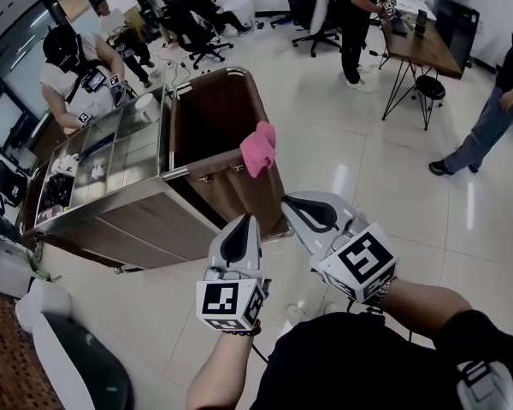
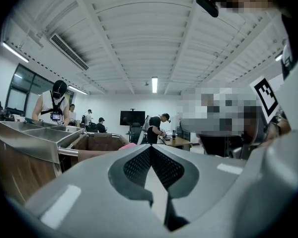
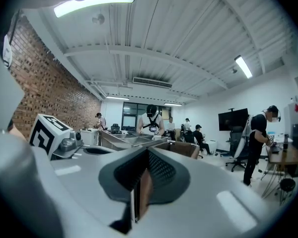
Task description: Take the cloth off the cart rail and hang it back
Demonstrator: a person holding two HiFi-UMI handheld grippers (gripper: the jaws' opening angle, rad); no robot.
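One pink cloth (image 1: 258, 148) is present. It hangs draped over the right-hand rail (image 1: 255, 101) of the brown bin on the single cart (image 1: 137, 212). The cloth lies ahead of both grippers and apart from them, with neither tool touching it. In the left gripper view the cloth (image 2: 126, 146) shows just beyond the jaw tips.

Two grippers are in use:
- Left gripper (image 1: 246, 220): jaws clenched together, nothing between them.
- Right gripper (image 1: 289, 202): jaws closed tip to tip, nothing held.

Both grippers point toward the cart, side by side, below the cloth in the head view
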